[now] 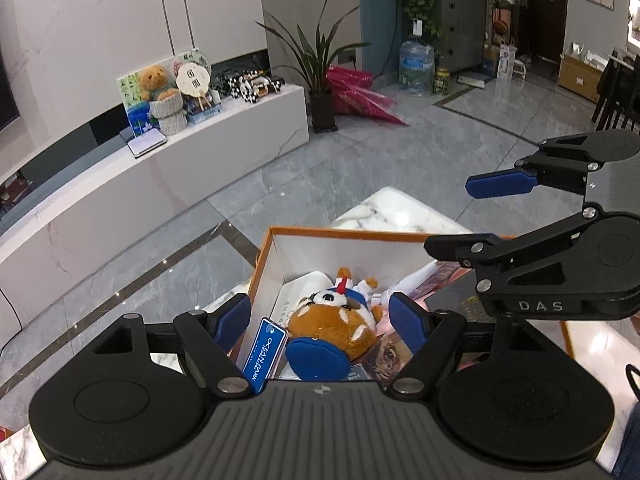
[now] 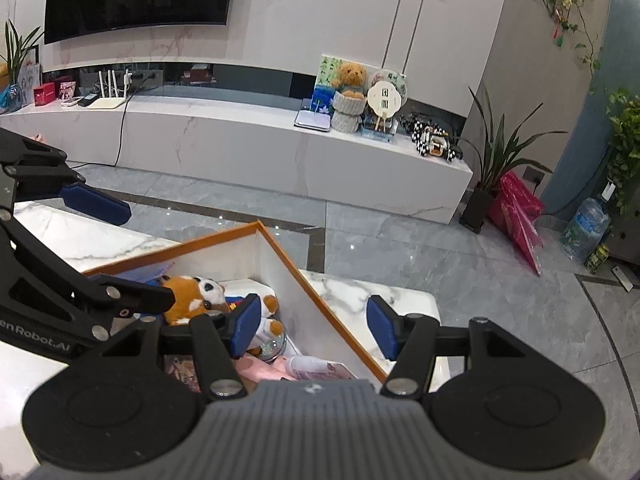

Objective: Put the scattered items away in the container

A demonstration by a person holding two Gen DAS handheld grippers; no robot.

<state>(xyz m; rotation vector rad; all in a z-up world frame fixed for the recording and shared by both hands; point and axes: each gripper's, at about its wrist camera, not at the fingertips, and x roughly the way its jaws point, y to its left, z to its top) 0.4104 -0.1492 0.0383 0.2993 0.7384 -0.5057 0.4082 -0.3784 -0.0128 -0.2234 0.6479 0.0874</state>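
Note:
An orange-rimmed box (image 1: 344, 233) with white walls stands on the marble table (image 1: 392, 208). Inside lie a brown plush toy (image 1: 340, 322) with a blue tag (image 1: 264, 354), booklets, a pink item and a glass globe (image 2: 276, 346). My left gripper (image 1: 320, 320) hovers open above the plush, and its blue pads touch nothing. Open as well, my right gripper (image 2: 313, 328) hangs over the box's corner wall (image 2: 280, 252) with nothing between its pads. Each gripper shows in the other's view: the right gripper (image 1: 448, 216) over the box's right side, the left gripper (image 2: 148, 256) above the plush toy (image 2: 188, 296).
A long white TV cabinet (image 2: 280, 152) with a teddy bear, fans and toy cars runs behind the table. A potted plant (image 1: 320, 80), a pink bag (image 1: 356, 88) and a water bottle (image 1: 416, 64) stand on the grey tiled floor. Dark dining chairs (image 1: 616, 92) are far right.

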